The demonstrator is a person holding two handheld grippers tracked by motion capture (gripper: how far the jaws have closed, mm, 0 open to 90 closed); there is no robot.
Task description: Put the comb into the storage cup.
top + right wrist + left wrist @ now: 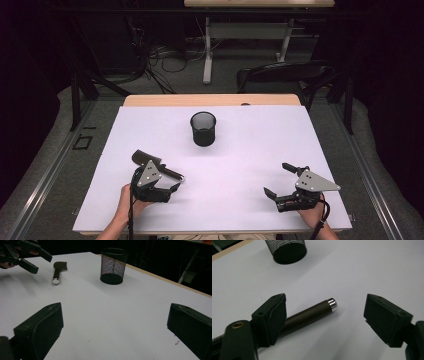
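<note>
Brown-handled tool (309,315) lies flat on the bench (250,150), near side of the mesh cup (203,128). Left tongs (177,182) spread wide over its chrome-tipped end, handle running crosswise beneath them. Right tongs (277,180), also wide, well apart.

Even overhead light leaves the white counter (240,150) bright against a dark, murky room, with soft shadows under the mesh cup (203,128), a glint on the tool's metal tip (332,304), and nearby jaws softly blurred
</note>
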